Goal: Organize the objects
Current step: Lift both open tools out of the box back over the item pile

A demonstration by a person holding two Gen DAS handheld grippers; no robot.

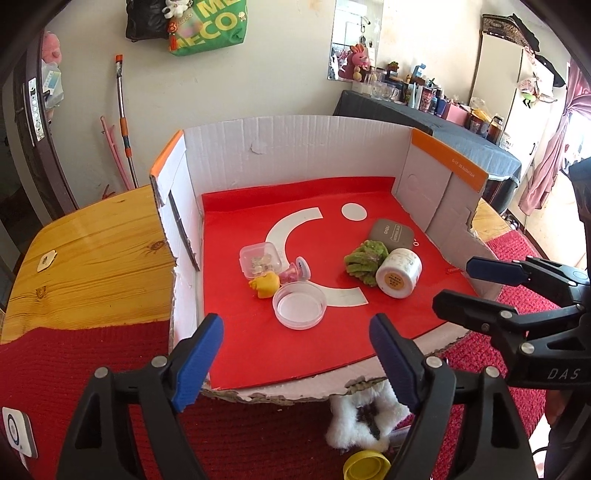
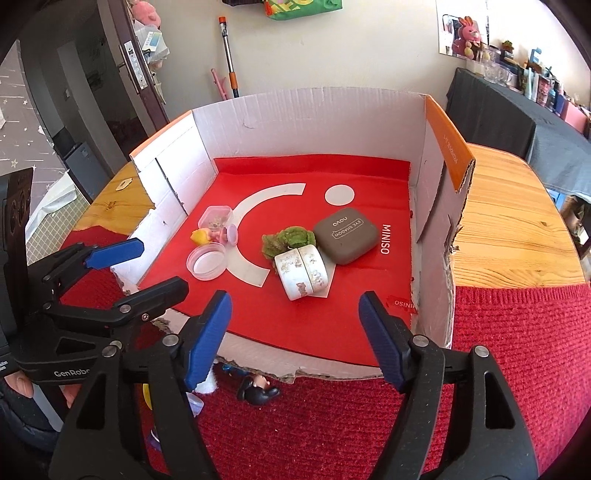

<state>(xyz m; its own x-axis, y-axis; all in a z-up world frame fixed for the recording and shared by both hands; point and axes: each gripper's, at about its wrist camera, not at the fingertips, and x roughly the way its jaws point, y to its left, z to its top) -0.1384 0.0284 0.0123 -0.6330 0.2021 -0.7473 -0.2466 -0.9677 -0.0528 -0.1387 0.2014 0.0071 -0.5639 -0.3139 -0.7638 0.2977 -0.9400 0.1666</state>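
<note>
At the bottom of both views, the left gripper (image 1: 295,354) and the right gripper (image 2: 295,332) have their blue jaws spread apart with nothing between them. Under them lies a red knitted cloth (image 2: 517,332). A fluffy white toy (image 1: 364,417) and a yellow lid (image 1: 365,467) sit on it at the lower edge of the left view.

Just past them is a cardboard box (image 1: 280,147) with its front cut low and a red sheet (image 1: 258,343) inside. On the sheet, left of middle, are a clear round dish (image 1: 300,304), a yellow toy (image 1: 264,284) and a small clear box (image 1: 258,258), close together. To the right are a white jar (image 1: 399,273) on its side, touching a green fuzzy thing (image 1: 364,258), and a grey flat case (image 1: 393,232) behind them.

The box rests on a wooden table (image 1: 92,258). Farther back is a pale wall with a mop (image 1: 123,122) leaning on it at the upper left and a green bag (image 1: 210,29) hanging at the top. A dark table (image 1: 480,147) full of bottles is at the upper right.
</note>
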